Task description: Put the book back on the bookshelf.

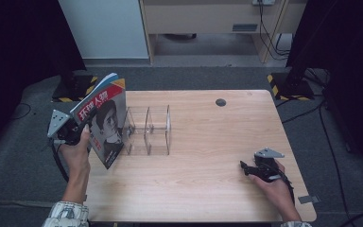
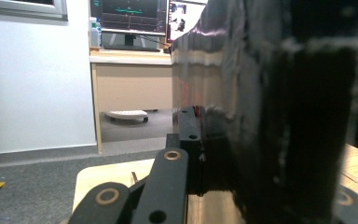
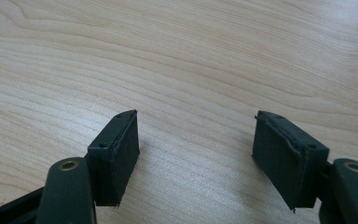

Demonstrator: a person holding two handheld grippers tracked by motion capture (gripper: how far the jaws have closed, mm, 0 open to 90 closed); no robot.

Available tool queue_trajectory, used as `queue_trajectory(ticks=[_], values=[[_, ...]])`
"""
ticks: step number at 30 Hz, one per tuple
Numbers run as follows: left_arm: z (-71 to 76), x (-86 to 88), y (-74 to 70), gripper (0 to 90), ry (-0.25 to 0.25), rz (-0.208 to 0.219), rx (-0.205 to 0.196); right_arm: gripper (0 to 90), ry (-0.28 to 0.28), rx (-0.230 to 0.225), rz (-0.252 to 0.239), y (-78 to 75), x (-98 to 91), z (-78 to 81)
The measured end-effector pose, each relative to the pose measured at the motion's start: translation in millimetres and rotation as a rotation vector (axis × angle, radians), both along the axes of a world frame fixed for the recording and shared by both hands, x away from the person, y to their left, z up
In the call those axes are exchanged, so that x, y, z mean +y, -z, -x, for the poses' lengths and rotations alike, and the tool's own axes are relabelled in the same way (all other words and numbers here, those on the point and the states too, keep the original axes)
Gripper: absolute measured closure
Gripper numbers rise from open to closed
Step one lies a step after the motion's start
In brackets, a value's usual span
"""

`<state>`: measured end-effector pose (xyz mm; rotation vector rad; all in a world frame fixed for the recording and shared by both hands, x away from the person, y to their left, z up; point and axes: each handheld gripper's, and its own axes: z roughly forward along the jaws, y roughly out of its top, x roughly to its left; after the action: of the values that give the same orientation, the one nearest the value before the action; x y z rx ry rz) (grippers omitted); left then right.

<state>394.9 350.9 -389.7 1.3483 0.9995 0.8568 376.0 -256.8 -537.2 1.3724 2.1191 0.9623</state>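
Note:
A magazine (image 1: 105,122) with a red title band and a portrait on its cover stands tilted above the table's left edge. My left gripper (image 1: 82,128) is shut on its lower left edge. In the left gripper view the magazine's dark glossy cover (image 2: 279,116) fills the right side, pressed against the jaw pad (image 2: 189,135). Just right of the magazine stands a clear acrylic rack (image 1: 149,130) with upright dividers. My right gripper (image 1: 246,169) rests low on the table at the front right. Its jaws are open in the right gripper view (image 3: 196,154), with bare wood between the pads.
The wooden table (image 1: 208,142) has a round cable hole (image 1: 220,102) near its far edge. Behind it are a white cabinet (image 1: 104,28), a desk with monitors (image 2: 130,18), floor cables and yellow-black striped stand bases (image 1: 283,85).

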Motion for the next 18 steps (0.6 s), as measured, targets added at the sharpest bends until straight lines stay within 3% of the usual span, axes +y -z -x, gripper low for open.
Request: queue_trajectory(ticks=[18], values=[[2.1, -3.4, 6.2, 86.1, 0.008, 0.015, -0.018, 31.6, -0.001, 0.004, -0.001, -0.2, 0.0, 0.4]])
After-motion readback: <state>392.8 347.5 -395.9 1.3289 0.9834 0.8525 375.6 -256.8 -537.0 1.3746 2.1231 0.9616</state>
